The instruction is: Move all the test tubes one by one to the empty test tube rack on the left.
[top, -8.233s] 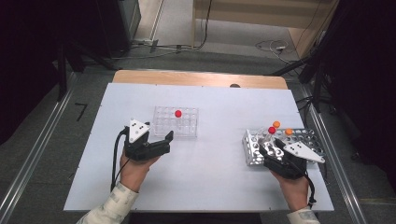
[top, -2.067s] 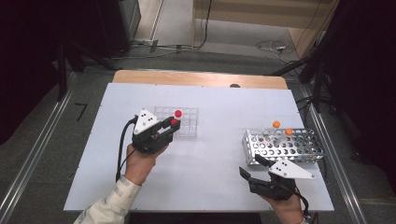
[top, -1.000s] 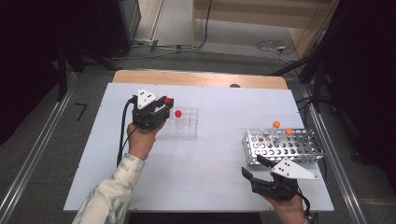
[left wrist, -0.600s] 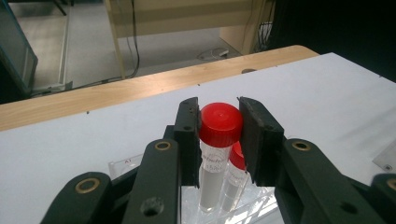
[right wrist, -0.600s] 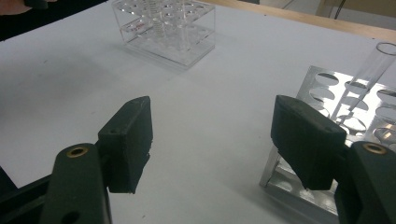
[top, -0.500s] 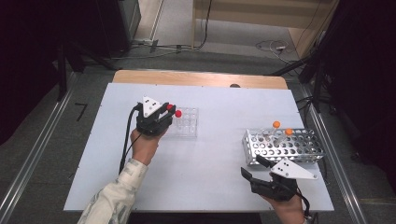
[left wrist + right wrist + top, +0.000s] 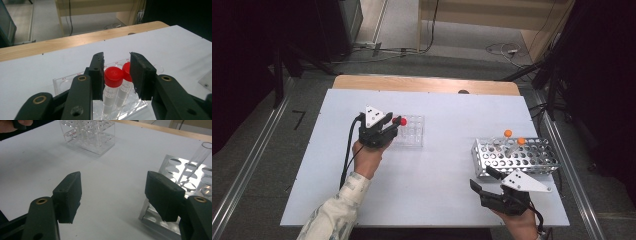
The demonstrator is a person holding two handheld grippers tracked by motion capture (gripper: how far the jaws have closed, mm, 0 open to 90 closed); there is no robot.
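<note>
High view: left gripper (image 7: 393,126) sits at the near-left corner of the clear plastic tube rack (image 7: 411,131) on the white desk (image 7: 437,165), its jaws around a red-capped white vial (image 7: 402,121); right gripper (image 7: 484,183), jaws wide and empty, waits well right of that rack beside the perforated metal rack (image 7: 516,155). Left gripper view: jaws have just been opening, the vial (image 7: 112,86) seated upright between them by a second red-capped vial (image 7: 124,82) — best to widen fully, then lift straight up so neither tips; rack well labels are too small to read. Right gripper view: jaws (image 7: 113,195) spread wide, nothing between; no readable writing.
</note>
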